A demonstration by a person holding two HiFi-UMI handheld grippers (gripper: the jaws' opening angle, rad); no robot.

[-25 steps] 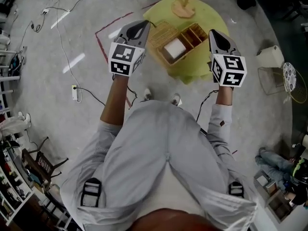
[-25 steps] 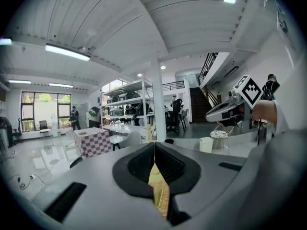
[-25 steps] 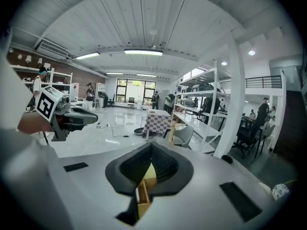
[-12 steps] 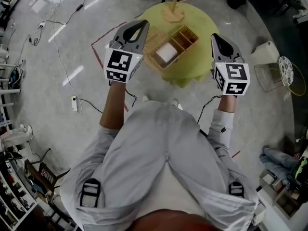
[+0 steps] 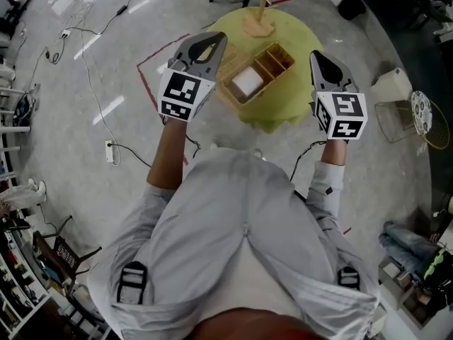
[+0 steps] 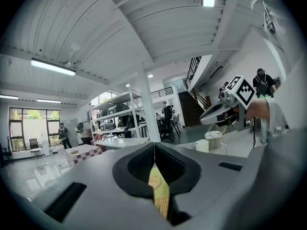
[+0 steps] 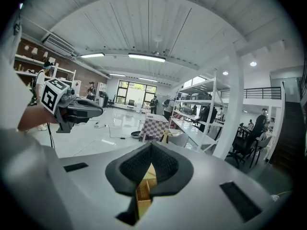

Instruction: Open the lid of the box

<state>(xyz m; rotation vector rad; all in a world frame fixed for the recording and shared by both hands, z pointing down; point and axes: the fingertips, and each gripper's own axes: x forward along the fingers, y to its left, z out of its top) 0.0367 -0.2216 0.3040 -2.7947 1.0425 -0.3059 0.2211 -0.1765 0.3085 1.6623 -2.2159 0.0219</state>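
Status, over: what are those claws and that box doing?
Left gripper shut, empty. Right gripper shut, empty. Box open, lid aside. Nothing in the way.

A round surface draped in yellow-green cloth is standing on the grey floor, carrying an open woven box at its middle and a wooden stand at its far edge.

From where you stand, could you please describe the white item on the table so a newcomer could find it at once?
Find the round yellow-green table on the grey floor ahead of the person. On it sits an open brown box split into compartments. The white square item lies in its largest compartment, the only white thing against all that brown.
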